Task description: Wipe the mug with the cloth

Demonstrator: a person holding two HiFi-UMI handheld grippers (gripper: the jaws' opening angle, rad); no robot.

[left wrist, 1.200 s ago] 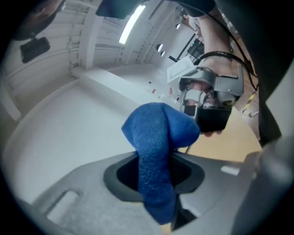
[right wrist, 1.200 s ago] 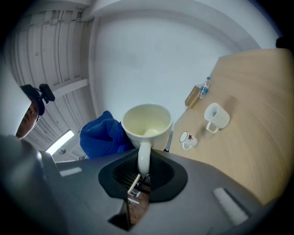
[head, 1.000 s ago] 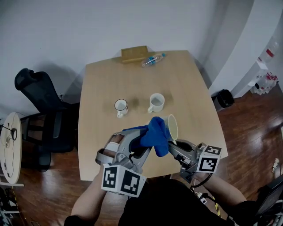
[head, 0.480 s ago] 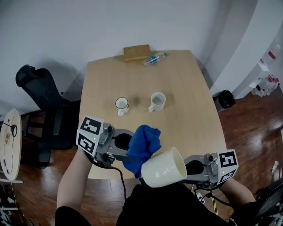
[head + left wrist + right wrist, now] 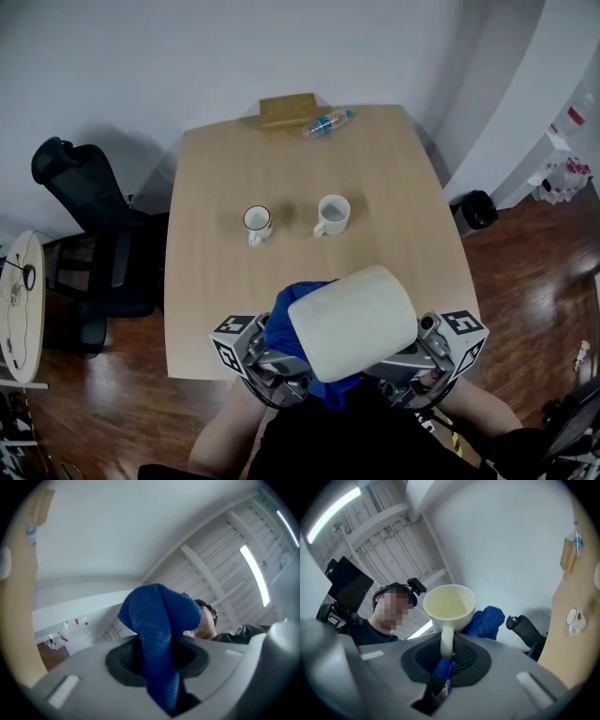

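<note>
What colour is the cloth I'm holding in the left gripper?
Solid blue: the cloth shows best in the left gripper view.

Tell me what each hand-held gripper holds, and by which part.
The right hand-held gripper holds the white mug by its handle; the left hand-held gripper pinches the blue cloth by a bunched fold.

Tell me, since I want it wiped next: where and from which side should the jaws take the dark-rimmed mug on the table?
Probably by its handle, coming in from the person's side: the dark-rimmed mug stands upright and its handle sticks out toward the near edge of the table.
</note>
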